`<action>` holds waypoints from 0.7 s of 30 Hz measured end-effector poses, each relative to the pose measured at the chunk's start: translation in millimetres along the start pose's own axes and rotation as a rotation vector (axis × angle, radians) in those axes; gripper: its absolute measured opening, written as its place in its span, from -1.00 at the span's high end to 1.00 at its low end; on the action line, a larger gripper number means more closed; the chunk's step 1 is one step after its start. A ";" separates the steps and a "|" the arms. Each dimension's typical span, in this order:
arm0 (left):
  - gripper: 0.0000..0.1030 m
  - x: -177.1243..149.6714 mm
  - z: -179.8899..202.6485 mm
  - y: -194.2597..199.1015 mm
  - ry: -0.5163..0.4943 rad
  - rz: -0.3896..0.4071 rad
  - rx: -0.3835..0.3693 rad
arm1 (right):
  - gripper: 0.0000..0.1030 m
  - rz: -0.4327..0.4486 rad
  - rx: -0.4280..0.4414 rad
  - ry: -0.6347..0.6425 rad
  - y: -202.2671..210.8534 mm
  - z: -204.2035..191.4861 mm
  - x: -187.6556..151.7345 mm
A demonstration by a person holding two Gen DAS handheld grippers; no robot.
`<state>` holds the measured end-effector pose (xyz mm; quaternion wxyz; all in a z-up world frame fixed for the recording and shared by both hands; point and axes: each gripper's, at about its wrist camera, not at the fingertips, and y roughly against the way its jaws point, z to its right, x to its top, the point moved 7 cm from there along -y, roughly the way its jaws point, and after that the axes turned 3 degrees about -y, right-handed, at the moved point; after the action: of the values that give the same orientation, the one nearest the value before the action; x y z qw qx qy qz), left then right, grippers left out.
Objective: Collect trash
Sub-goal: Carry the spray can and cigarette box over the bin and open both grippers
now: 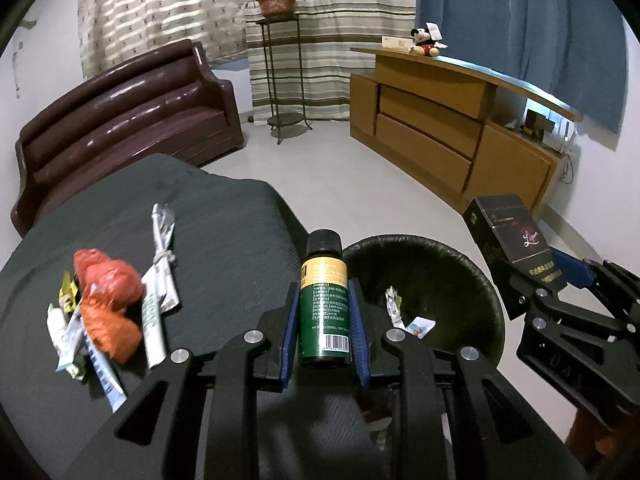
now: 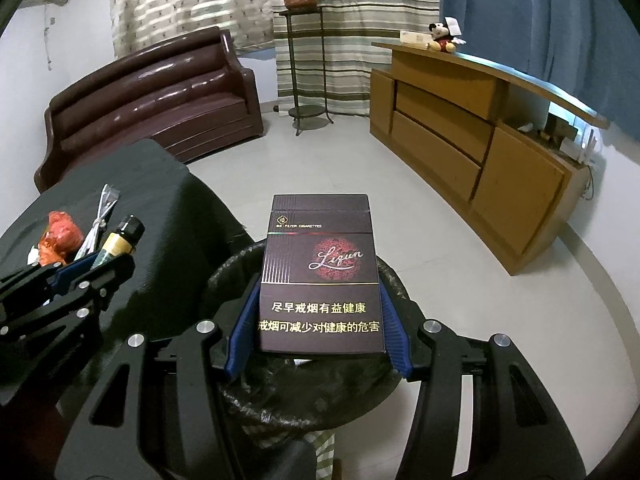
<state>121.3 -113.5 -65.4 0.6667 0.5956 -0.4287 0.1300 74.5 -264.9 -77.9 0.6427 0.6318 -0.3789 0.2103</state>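
Clamping a green bottle (image 1: pixel 325 300), your left gripper (image 1: pixel 323 320) hovers beside the bin (image 1: pixel 420 268); your right gripper (image 2: pixel 320 320) grips a cigarette pack (image 2: pixel 320 276) above it.

Both tongs, left (image 1: pixel 322 312) and right (image 2: pixel 320 312), were matte black linkages with cut-out arms, round silver screws at the pivots, and ribbed blue pads (image 1: pixel 290 332) (faint embossed lettering marked one housing).

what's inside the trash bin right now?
In the trash bin, lined with a black bag, lie a crumpled white wrapper and a small printed packet. The near part of the bottom is hidden behind the left gripper.
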 end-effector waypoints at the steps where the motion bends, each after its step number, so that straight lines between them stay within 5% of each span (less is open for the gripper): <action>1: 0.53 2.1 1.6 -2.6 -0.004 -0.001 0.002 | -0.03 0.000 -0.001 -0.002 -1.3 1.1 0.7; 21: 0.52 6.9 14.4 -25.7 -0.046 -0.036 0.007 | -0.04 -0.017 -0.011 -0.046 -24.3 22.8 6.3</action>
<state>137.0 -135.4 -79.1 0.6567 0.6087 -0.4326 0.1056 91.6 -291.1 -90.9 0.6389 0.6362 -0.3894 0.1881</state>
